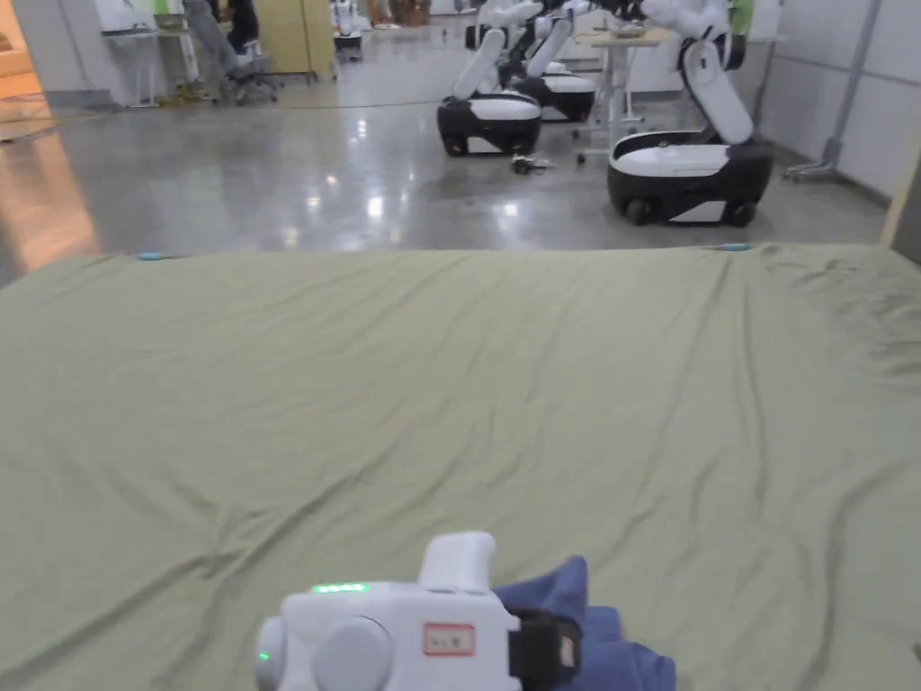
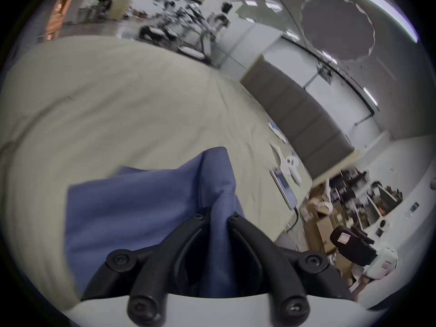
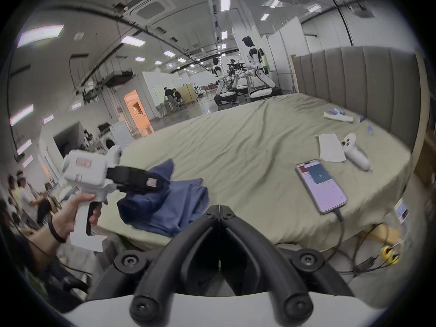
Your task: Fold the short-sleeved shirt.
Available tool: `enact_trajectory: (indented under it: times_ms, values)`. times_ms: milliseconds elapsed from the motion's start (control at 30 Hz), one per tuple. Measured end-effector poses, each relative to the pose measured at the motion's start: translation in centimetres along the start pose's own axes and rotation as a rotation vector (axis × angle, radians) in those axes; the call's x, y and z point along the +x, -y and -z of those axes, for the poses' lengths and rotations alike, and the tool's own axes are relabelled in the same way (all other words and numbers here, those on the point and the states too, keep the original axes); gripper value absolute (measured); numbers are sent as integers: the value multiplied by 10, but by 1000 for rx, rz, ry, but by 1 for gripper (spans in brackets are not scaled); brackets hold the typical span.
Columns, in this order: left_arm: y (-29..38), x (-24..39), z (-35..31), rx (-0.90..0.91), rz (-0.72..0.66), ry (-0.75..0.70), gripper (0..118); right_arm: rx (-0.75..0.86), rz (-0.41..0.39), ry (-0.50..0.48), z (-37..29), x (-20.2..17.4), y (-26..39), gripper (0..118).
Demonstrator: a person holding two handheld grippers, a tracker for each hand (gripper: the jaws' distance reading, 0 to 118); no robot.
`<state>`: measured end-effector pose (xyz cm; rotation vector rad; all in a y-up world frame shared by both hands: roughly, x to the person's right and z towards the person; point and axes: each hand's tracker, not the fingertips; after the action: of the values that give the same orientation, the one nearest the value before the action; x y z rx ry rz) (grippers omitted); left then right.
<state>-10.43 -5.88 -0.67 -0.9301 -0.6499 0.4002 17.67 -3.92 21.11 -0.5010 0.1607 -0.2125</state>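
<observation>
The blue short-sleeved shirt (image 1: 598, 643) (image 3: 169, 204) lies bunched at the near edge of the bed's green sheet (image 1: 450, 378). My left gripper (image 1: 544, 648) (image 2: 218, 214) is shut on a raised fold of the shirt (image 2: 141, 202), and cloth runs between its two jaws. In the right gripper view a hand holds the left gripper (image 3: 158, 183) over the shirt's left side. My right gripper (image 3: 220, 210) hovers off the bed's near edge, right of the shirt, its jaws closed together on nothing. It also appears at the far right of the left gripper view (image 2: 339, 237).
On the bed's right side lie a lit phone (image 3: 320, 185) on a cable, a white controller (image 3: 356, 152) and a white cloth (image 3: 330, 147). A grey headboard (image 3: 354, 77) borders that side. Wheeled robots (image 1: 688, 171) stand on the floor beyond. People stand at left (image 3: 21, 195).
</observation>
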Motion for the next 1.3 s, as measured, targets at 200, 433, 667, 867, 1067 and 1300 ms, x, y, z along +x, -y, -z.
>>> enact_trajectory:
  times_ms: [200, 433, 667, 867, 1067, 1300]
  values:
    - [0, 25, 7, -22, 150, -52, 58, -52, -29, 26, 1, 13, 14, 0]
    - [-22, 2, -26, 94, -48, 106, 32, -61, 58, -29, 22, 23, 15, 0]
    - [34, -1, 64, -136, 15, 29, 0, -78, 88, -65, 28, 12, 17, 0]
    - [14, 10, 13, 8, 22, 51, 8, -128, 43, -118, 48, 0, 7, 0]
    - [7, -3, -91, 230, 78, 29, 75, -238, 2, -312, 128, -33, -37, 0]
    - [29, -86, -120, 237, -218, 21, 75, -642, -258, -224, 248, -70, -25, 0]
